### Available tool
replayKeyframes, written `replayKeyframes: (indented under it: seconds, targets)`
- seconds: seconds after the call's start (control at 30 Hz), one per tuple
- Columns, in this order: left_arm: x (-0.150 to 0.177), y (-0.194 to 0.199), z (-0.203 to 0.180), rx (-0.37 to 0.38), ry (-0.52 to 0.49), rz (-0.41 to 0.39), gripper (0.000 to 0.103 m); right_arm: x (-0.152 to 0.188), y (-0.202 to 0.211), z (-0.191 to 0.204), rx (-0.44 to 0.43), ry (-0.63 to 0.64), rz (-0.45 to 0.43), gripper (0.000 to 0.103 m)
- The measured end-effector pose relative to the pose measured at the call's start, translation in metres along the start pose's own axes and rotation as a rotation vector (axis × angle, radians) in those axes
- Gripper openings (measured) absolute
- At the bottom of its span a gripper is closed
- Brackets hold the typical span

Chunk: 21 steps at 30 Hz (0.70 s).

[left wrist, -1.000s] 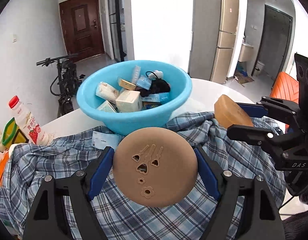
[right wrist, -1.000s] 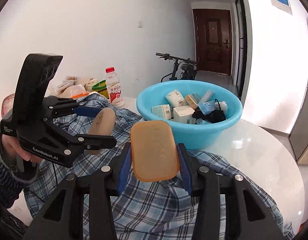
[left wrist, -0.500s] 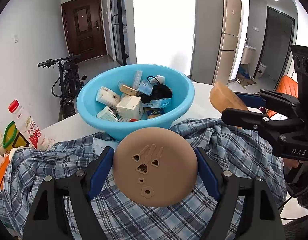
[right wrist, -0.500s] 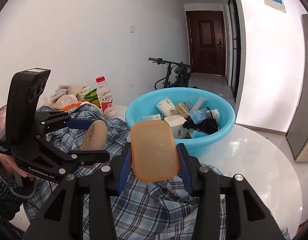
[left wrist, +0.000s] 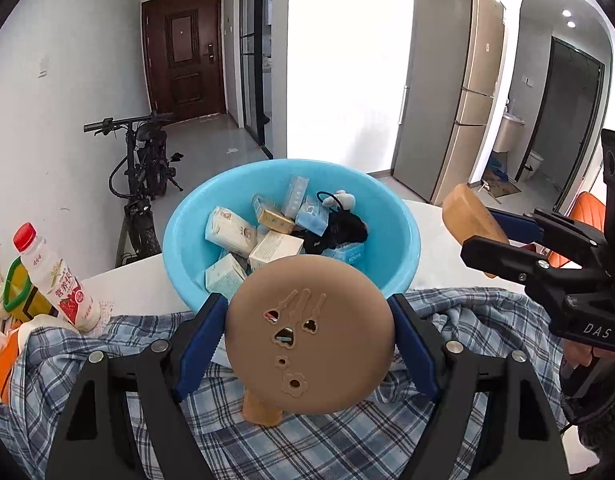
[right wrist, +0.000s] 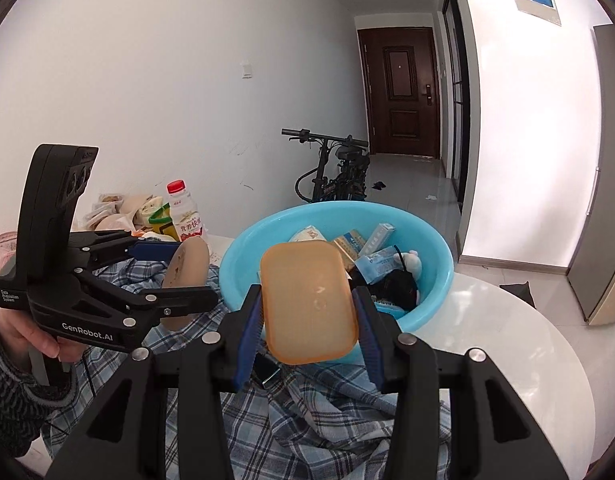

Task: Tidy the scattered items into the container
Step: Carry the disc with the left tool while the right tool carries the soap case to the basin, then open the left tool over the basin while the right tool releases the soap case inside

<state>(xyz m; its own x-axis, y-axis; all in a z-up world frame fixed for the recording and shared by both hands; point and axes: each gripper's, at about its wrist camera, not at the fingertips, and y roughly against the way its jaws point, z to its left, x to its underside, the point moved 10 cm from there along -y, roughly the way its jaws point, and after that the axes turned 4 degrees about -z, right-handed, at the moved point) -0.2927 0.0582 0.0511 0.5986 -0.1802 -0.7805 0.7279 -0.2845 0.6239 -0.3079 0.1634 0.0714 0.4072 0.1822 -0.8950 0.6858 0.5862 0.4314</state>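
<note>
Now two grippers: left gripper (left wrist: 309,344) clenches one round brown disc (left wrist: 309,340), right gripper (right wrist: 307,304) one orange lid (right wrist: 307,300), before one blue basin (left wrist: 399,248)

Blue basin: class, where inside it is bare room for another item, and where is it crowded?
The blue basin shows bare wall on its left, beside the white carton, and along its near-right wall past the black bundle. The middle and far side are crowded with small boxes.
</note>
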Motion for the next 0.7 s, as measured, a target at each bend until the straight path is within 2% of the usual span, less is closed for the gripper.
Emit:
replayKeyframes:
  seconds: [0.17, 0.43, 0.7]
  targets:
    - [-0.029, -0.015, 0.000, -0.015, -0.029, -0.002, 0.083, -0.019, -0.016, -0.010, 0.021, 0.013, -0.009, 0.043]
    - [-0.075, -0.052, 0.013, -0.018, 0.008, 0.015, 0.083, -0.049, -0.046, -0.036, 0.056, 0.003, 0.000, 0.043]
    - [-0.098, -0.109, 0.035, -0.017, 0.057, 0.098, 0.083, -0.061, -0.081, -0.062, 0.084, -0.009, 0.031, 0.043]
